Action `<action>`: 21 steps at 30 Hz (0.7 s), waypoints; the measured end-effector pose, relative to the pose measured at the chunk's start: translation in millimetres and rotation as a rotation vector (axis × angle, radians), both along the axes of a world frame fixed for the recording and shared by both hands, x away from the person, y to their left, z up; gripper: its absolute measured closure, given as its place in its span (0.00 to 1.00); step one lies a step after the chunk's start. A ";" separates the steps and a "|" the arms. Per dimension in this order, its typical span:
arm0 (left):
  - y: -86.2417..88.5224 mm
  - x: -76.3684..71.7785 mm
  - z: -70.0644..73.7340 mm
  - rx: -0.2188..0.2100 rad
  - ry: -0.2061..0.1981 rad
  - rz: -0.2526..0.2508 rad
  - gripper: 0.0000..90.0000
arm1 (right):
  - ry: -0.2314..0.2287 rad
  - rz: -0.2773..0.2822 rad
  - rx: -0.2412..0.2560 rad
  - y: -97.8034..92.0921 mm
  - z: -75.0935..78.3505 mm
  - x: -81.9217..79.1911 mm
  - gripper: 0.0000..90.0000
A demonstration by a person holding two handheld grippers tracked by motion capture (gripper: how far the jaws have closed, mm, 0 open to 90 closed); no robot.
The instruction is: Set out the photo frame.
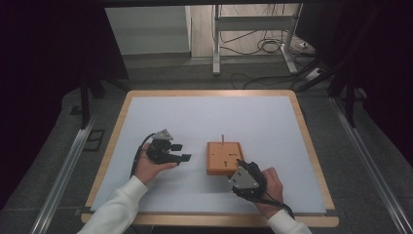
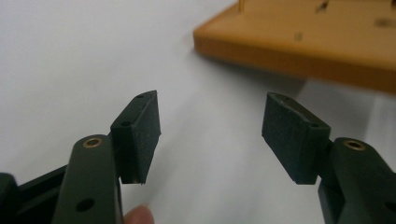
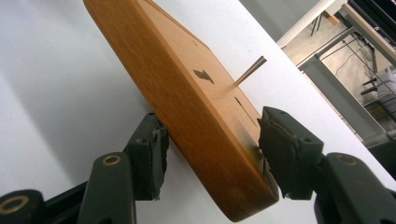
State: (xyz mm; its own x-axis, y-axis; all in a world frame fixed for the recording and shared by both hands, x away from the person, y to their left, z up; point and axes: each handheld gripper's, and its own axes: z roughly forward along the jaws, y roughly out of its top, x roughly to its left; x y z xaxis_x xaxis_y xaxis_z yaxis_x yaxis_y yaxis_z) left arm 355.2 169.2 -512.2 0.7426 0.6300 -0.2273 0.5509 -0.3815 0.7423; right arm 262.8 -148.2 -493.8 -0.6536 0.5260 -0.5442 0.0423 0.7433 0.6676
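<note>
— Left gripper, left of centre frame: spread wide, empty.
— Wooden block, mid-frame on the white table: probably stiff, solid, smooth-faced. Right gripper, lower right: straddling the near corner; contact unclear.

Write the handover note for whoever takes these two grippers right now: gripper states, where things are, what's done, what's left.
Right gripper: jaws straddle the near right corner of the orange wooden block, one on its top face, one at its underside; whether they are fully clamped is not clear.
Left gripper: open, empty, held to the left of the block with its jaws pointing at it.
The block sits mid-table on the white mat, with a thin peg standing at its far edge and small slots in its top.
Done: right gripper placed on the block.
Left: probably steady or lift the block, then bring the left gripper in; nothing else has been handled yet.
</note>
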 end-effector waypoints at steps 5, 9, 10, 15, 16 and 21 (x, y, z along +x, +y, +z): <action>13.6 -15.6 -8.1 0.050 -0.012 0.015 0.39 | 0.000 -0.005 -0.003 -0.9 1.7 0.6 0.49; 18.9 -22.0 -10.5 0.045 -0.011 0.027 0.38 | 0.001 -0.011 0.001 -1.7 2.2 0.8 0.49; 19.4 -22.7 -10.9 0.048 -0.010 0.027 0.38 | 0.001 -0.013 0.001 -1.9 2.1 0.8 0.49; 18.5 -25.6 -11.0 0.071 -0.025 0.028 0.37 | -0.001 -0.019 -0.004 -2.6 2.1 0.7 0.49; 18.4 -26.0 -11.1 0.075 -0.025 0.029 0.37 | -0.001 -0.019 -0.002 -2.8 2.2 0.8 0.49; 19.8 -26.3 -16.4 0.078 -0.011 0.034 0.37 | -0.005 -0.020 -0.003 -3.7 3.2 2.1 0.51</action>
State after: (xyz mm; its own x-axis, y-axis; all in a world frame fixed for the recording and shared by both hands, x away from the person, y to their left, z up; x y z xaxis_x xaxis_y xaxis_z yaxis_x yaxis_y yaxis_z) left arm 328.9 189.0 -528.5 0.7229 0.6701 -0.1684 0.5563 -0.4200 0.7170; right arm 264.9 -151.9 -490.6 -0.6403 0.5369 -0.5493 0.0536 0.7447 0.6653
